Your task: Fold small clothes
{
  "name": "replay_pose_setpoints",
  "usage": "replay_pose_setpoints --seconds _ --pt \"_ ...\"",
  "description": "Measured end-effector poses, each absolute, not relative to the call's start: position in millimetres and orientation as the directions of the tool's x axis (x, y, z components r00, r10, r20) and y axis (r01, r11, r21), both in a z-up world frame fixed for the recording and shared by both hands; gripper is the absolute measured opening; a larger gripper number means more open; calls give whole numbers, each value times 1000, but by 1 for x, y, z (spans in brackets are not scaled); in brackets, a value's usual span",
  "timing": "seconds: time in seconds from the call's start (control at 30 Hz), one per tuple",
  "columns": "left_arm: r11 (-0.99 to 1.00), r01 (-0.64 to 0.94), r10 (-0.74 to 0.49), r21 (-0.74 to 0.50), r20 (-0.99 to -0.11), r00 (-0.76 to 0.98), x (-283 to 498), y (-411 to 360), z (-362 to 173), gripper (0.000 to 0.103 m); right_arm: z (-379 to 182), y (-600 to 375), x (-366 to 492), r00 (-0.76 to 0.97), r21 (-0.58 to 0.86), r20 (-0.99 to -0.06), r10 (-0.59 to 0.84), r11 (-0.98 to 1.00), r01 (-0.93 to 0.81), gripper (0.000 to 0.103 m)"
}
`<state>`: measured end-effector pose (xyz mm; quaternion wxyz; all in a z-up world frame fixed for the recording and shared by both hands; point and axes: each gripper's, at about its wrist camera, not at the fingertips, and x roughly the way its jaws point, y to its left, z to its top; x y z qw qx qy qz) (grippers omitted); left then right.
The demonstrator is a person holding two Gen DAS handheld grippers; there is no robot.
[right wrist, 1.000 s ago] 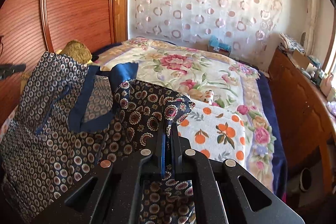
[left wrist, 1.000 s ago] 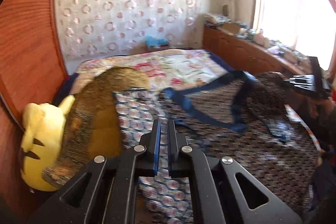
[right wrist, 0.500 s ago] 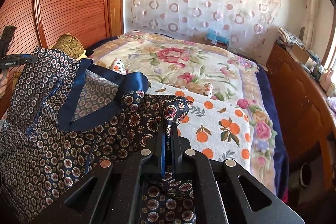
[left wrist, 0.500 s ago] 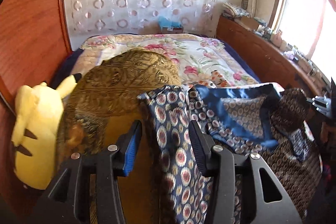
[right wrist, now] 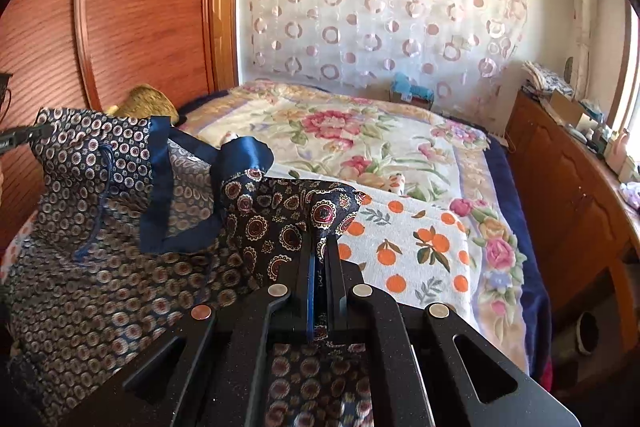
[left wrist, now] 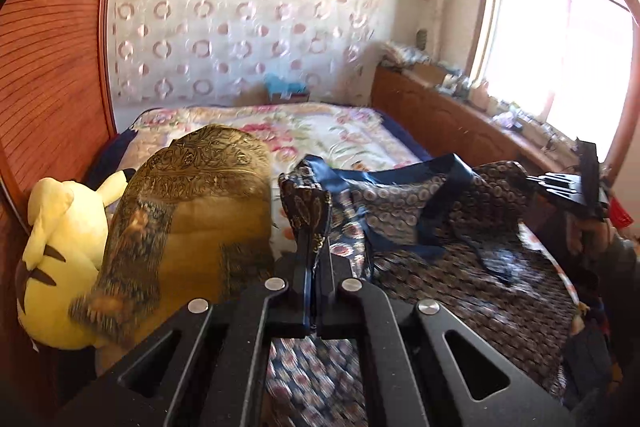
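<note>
The patterned garment (left wrist: 460,267) hangs spread between both grippers above the floral bedspread (right wrist: 360,139). The left gripper (left wrist: 313,259) pinches its corner beside the gold pillow (left wrist: 192,211); half a second ago its jaws stood open. The right gripper (right wrist: 319,255) stays clamped on the opposite corner, apparently slightly raised, over the orange-print cloth (right wrist: 412,247).

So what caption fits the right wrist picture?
Right gripper pinches a navy patterned garment above the floral bedspread.
</note>
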<state>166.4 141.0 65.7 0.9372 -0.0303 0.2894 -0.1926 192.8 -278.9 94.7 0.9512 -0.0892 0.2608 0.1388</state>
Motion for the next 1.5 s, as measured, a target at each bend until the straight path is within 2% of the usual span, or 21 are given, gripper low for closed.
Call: replay_pose_setpoints --seconds 0.27,0.53,0.77,1.0,1.2,1.33,1.43,1.47,1.5 --pt "907 350 -421 -234 -498 758 65 158 41 2 87 -308 92 848 -40 -464 255 951 -307 3" --pt "921 242 -381 -306 -573 726 34 182 -18 2 36 -334 19 805 26 -538 251 959 -281 3" --pt "924 220 -367 -313 -563 740 22 186 -20 2 7 -340 -4 779 59 -579 241 965 -255 3" --pt "942 234 -330 -242 -525 785 -19 191 12 2 27 -337 -25 794 34 -557 244 962 -272 3" --pt "953 176 -295 -248 -616 731 -14 203 -17 2 8 -337 -37 747 44 -618 243 960 -276 3" --pt "953 164 -292 -255 -623 726 -15 207 -24 2 5 -337 -37 730 77 -635 253 961 -266 4" --pt "956 174 -287 -237 -624 727 -15 206 -20 3 11 -335 -37 737 63 -630 243 963 -263 10" --pt "957 180 -284 -226 -623 729 -15 204 -18 5 13 -334 -36 742 59 -626 239 964 -260 12" --pt "960 182 -277 -212 -623 732 -15 203 -15 23 17 -334 -36 748 57 -620 237 964 -258 13"
